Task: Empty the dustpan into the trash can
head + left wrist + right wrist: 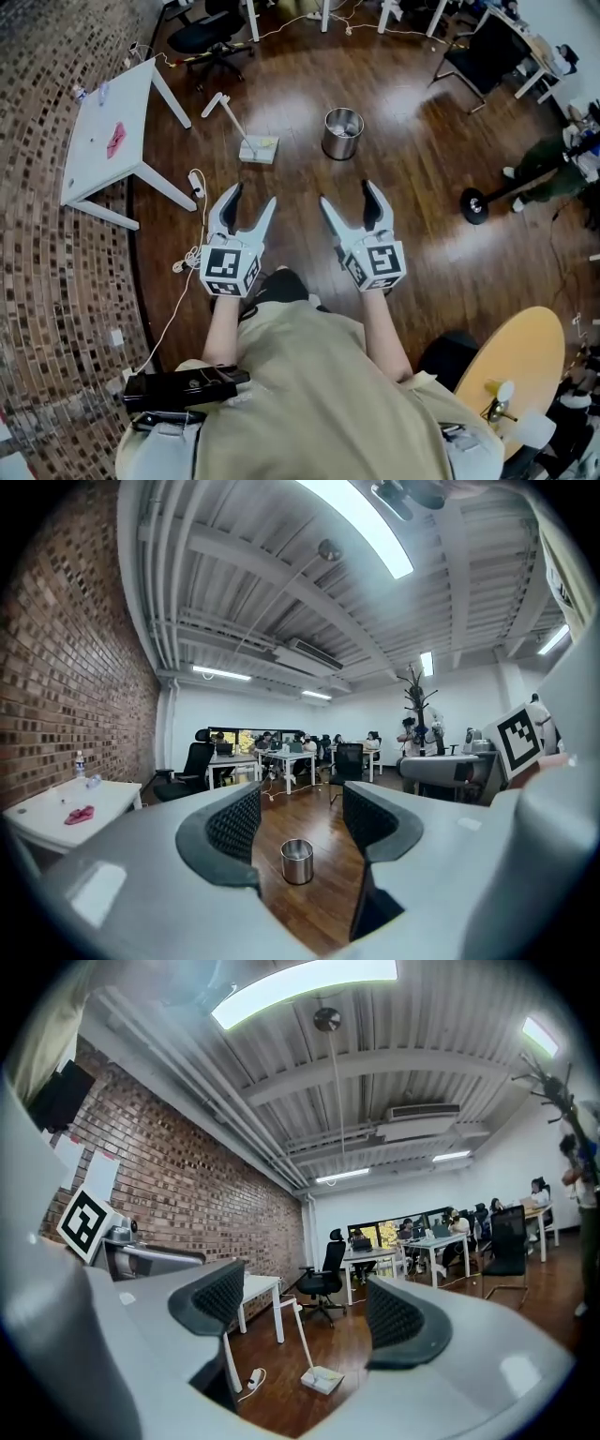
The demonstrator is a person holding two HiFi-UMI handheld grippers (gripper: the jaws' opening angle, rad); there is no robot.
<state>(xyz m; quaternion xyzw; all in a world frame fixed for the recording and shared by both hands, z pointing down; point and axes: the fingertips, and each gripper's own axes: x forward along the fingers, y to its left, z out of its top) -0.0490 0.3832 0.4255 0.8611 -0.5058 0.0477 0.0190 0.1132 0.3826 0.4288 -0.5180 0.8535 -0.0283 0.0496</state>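
Dustpan (258, 148) standing on wood floor (422, 187), ahead of person; long handle (225, 111) slanting up-left; trash can (343, 133) sitting near, to its right, apart. Left gripper (253, 194) and right gripper (347, 192) hovering, jaws apart, gripping nothing. Dustpan looking light, stiff; thin handle probably slipping easily, so clamping upper handle seeming best. Floor shining, hard; white table (108, 127) and cable (178, 262) lying left.
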